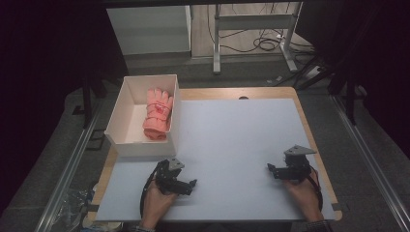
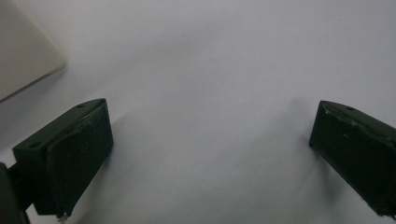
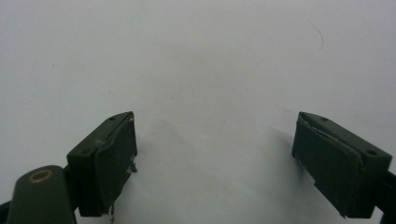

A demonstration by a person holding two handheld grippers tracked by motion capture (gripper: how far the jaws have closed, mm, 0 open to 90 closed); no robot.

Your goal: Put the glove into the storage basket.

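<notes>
pink knitted glove [image 1: 158, 114], thick and ribbed at the cuff, fingers pointing away from the person, lying in the right half of a white open box [image 1: 126, 101] at the table's [image 1: 232, 135] far left. left gripper [image 1: 192, 184] and right gripper [image 1: 270, 168] rest near the front edge, jaws spread, nothing between them.

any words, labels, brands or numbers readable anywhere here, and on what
None can be read.
pink gloves in the white box: a darker mark on the back, too small and blurred to tell whether it is lettering.
white box, white table sheet, left gripper, right gripper: no print to be seen on them.
</notes>
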